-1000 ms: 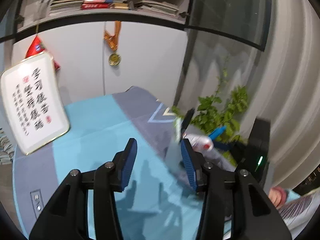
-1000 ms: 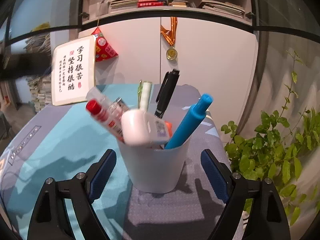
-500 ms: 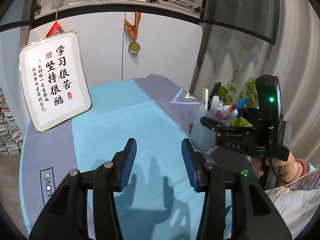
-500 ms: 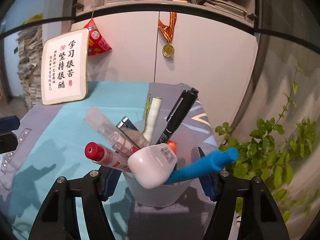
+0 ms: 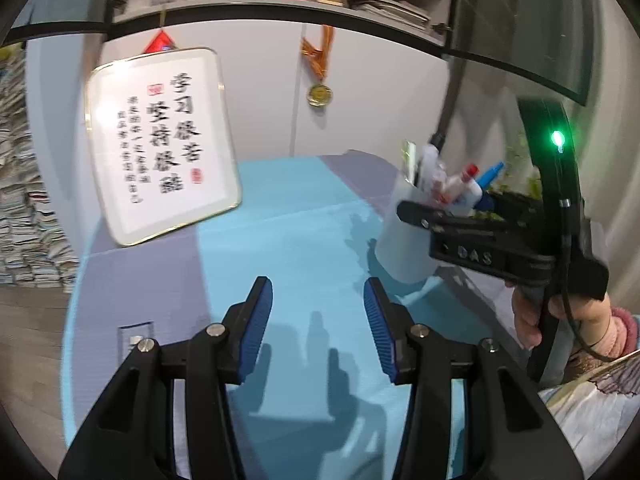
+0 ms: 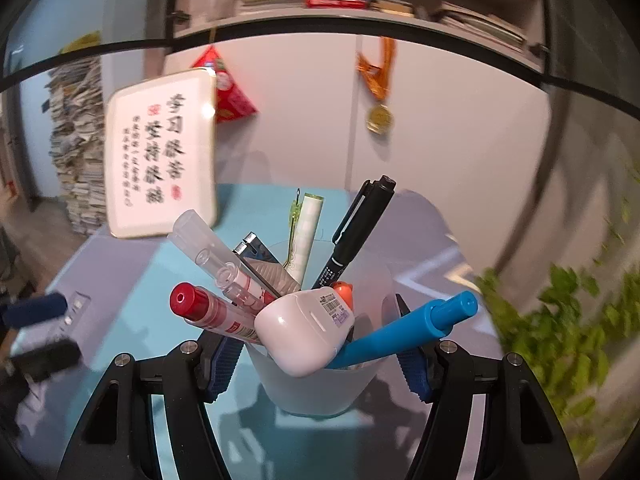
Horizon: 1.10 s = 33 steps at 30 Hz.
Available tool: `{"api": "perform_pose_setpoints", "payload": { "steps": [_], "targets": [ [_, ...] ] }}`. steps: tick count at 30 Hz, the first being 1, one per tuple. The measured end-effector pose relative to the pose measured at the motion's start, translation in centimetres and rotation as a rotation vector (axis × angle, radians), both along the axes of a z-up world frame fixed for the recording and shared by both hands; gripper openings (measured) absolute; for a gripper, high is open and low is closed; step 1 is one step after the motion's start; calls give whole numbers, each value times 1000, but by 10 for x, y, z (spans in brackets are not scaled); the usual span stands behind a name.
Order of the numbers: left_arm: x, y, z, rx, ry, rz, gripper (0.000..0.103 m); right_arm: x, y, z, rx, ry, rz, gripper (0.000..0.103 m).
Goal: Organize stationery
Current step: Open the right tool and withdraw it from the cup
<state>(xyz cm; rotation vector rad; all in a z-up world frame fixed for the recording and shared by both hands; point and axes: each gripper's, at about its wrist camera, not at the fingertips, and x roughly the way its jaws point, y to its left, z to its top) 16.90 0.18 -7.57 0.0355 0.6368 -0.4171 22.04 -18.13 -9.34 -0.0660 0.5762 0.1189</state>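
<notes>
A translucent white pen cup [image 6: 316, 384] holds several stationery items: a blue pen [image 6: 404, 330], a black marker [image 6: 356, 232], a red-capped pen [image 6: 208, 312], a white correction tape [image 6: 304, 332] and a clear tube. My right gripper [image 6: 320, 364] is shut on the cup, its blue pads against both sides. The cup appears lifted off the table. The cup [image 5: 404, 236] also shows in the left wrist view, held by the right gripper [image 5: 416, 216]. My left gripper [image 5: 318, 328] is open and empty above the blue table mat [image 5: 288, 232].
A framed calligraphy board [image 5: 160, 136] leans at the table's back left. White cabinets with a hanging medal [image 5: 319, 94] stand behind. A green plant [image 6: 568, 320] is at the right. Paper stacks [image 6: 76, 152] stand on the floor at the left.
My right gripper has closed in on the cup and carried it leftward. My left gripper has stayed open and swung its view to the right.
</notes>
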Motion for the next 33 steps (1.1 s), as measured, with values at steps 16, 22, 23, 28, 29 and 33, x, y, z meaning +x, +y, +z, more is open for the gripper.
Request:
{"api": "perform_pose_setpoints", "payload": {
  "steps": [16,22,23,28,29,33],
  "targets": [
    [0,19,2,39,-28,101,60,33,54,-18,-38,33,38,71],
    [-8,15,11,57,-56,127,70,22,56,-17,-85,31,47,79],
    [-9,15,12,57,-58,133,71,18,55,-17,-96,29,44,81],
    [-21,8,21,64,-68,139,73,-15,44,-14,-112,22,36,81],
    [-24,5,24,69,-73,140,77,-23,40,-12,-108,19,31,81],
    [-42,-6,37,84,-115,141,81,-57,18,7,-65,-17,-24,81]
  ]
}}
